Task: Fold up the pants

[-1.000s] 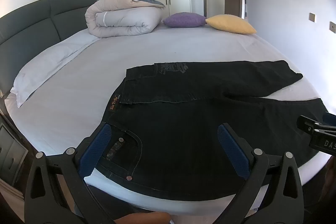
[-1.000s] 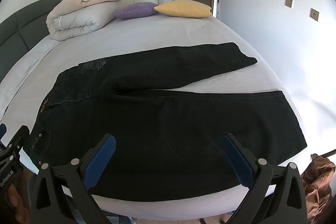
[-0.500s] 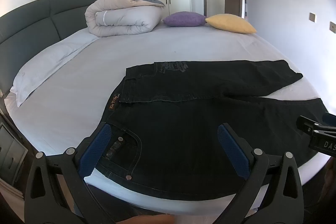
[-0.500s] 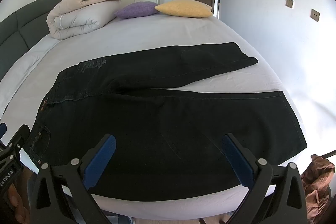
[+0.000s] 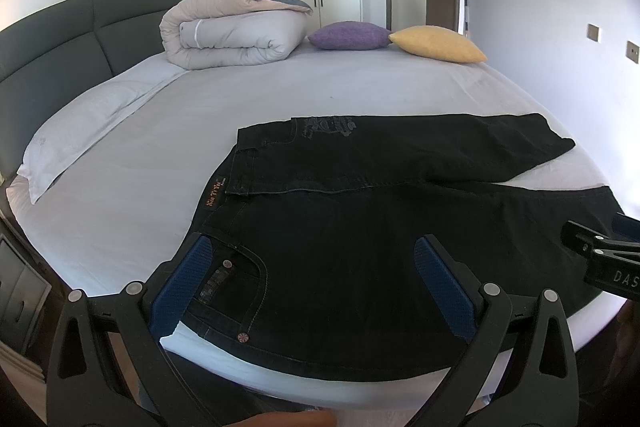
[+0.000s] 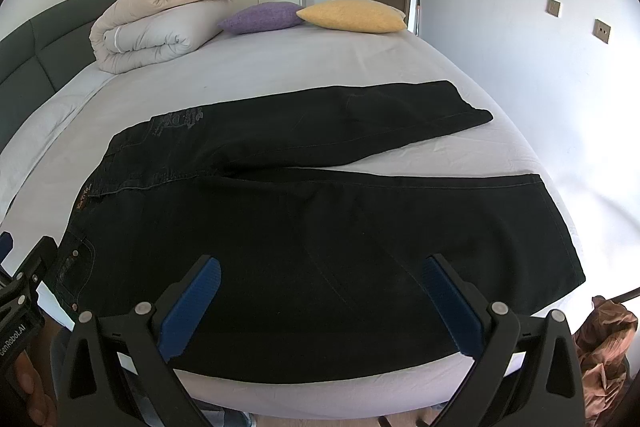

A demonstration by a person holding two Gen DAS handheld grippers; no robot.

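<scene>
Black jeans (image 5: pixel 360 227) lie flat on the bed, waistband to the left, two legs spread to the right, the far leg angled away. They also show in the right wrist view (image 6: pixel 320 211). My left gripper (image 5: pixel 316 263) is open and empty, hovering over the waist and front pocket near the bed's front edge. My right gripper (image 6: pixel 320 283) is open and empty, over the near leg at the front edge. Each gripper shows at the edge of the other's view.
The bed (image 5: pixel 168 147) has a white sheet and a dark headboard (image 5: pixel 52 43) at left. A rolled duvet (image 5: pixel 232 35), a purple cushion (image 5: pixel 348 35) and a yellow cushion (image 5: pixel 438 43) lie at the far side. A brown bag (image 6: pixel 604 347) sits on the floor at right.
</scene>
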